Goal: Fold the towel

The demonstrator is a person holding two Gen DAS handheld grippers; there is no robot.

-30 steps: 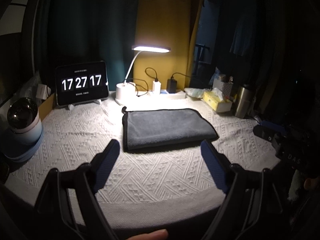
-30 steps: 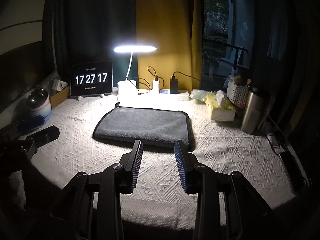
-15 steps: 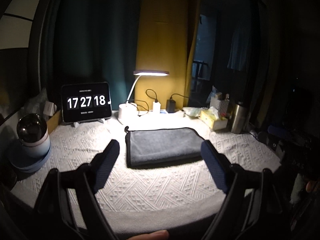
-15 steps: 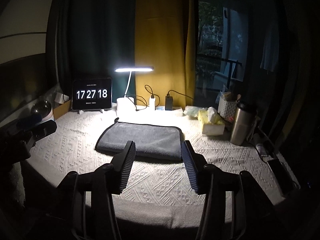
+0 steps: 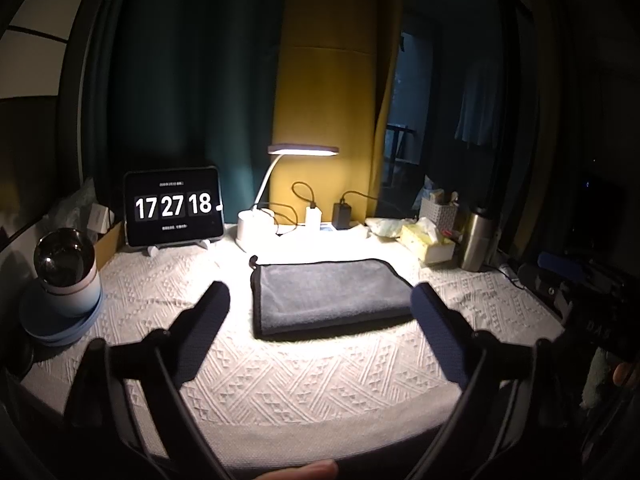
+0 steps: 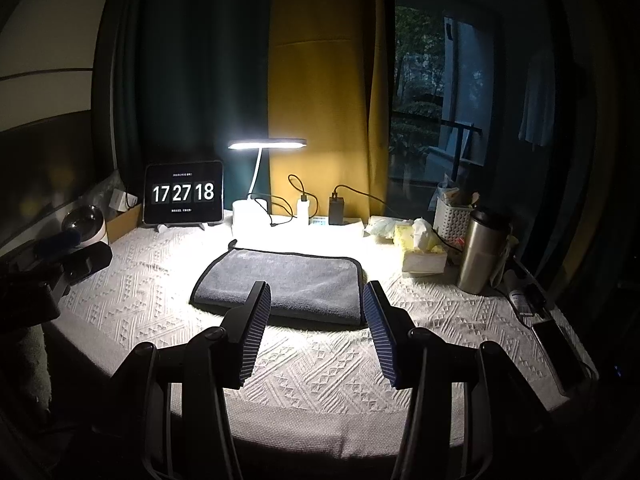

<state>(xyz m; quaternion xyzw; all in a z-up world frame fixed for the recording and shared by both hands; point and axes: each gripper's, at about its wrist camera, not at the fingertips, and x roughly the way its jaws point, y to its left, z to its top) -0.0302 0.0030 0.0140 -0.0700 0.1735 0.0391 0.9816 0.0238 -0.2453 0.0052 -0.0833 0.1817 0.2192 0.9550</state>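
Note:
A grey towel (image 5: 330, 295) with dark trim lies folded flat on the white textured table cover (image 5: 304, 376), under the desk lamp. It also shows in the right wrist view (image 6: 288, 284). My left gripper (image 5: 320, 300) is open wide and empty, held back near the table's front edge. My right gripper (image 6: 316, 300) is open and empty, also held back from the towel's near edge. The right gripper shows at the right edge of the left wrist view (image 5: 576, 280). The left gripper shows at the left edge of the right wrist view (image 6: 68, 256).
A lit desk lamp (image 6: 266, 145), chargers (image 6: 337, 210) and a clock tablet (image 6: 183, 193) stand at the back. A tissue box (image 6: 422, 254), steel tumbler (image 6: 480, 254) and white basket (image 6: 454, 220) sit right. A phone (image 6: 556, 346) lies at the right edge. A round device (image 5: 66, 268) sits left.
Both grippers have pulled back and up from the towel, which looks smaller. The right gripper's jaws have opened wider. The towel has not moved.

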